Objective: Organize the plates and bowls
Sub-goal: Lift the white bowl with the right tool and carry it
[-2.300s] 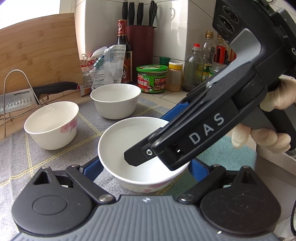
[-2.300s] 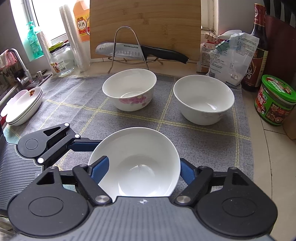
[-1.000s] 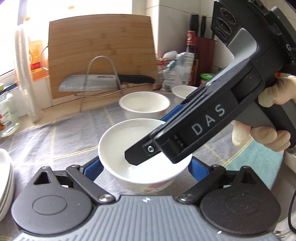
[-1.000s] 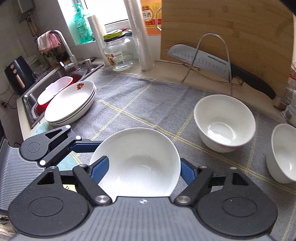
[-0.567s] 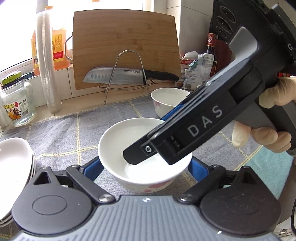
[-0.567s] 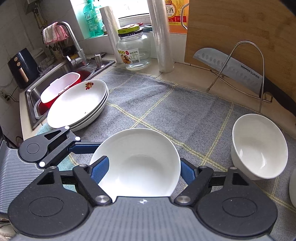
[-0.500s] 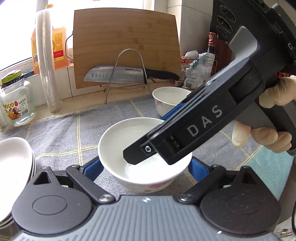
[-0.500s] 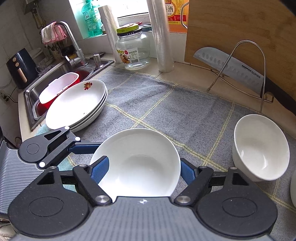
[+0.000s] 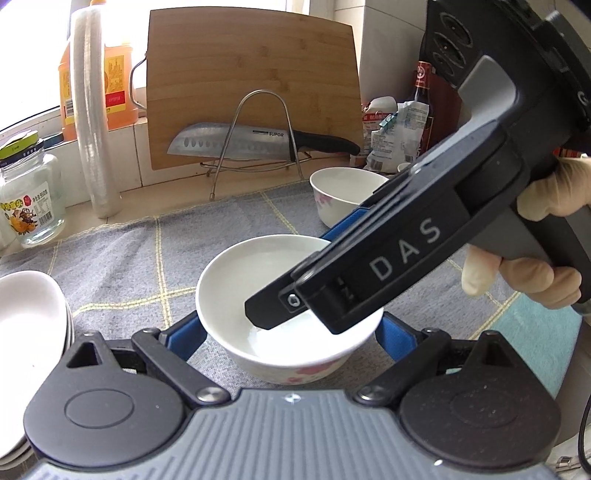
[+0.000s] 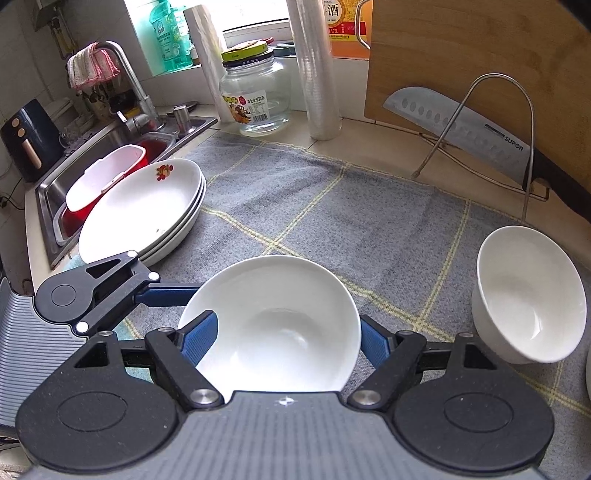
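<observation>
The bowl [image 10: 273, 325] sits gripped between both sets of jaws, the left gripper [image 9: 291, 332] across it and the right gripper [image 10: 273, 332] over its rim, above the grey cloth [image 10: 332, 206]. The plates [image 10: 147, 206] lie ahead to the left, nearer the left hand. Farther back, the knife [image 10: 461, 129] reads "SUPOR".

Bright daylight from the window [image 10: 258, 14], apparently blown out, leaves soft shadows; sharp frames, fisheye-bent edges.
</observation>
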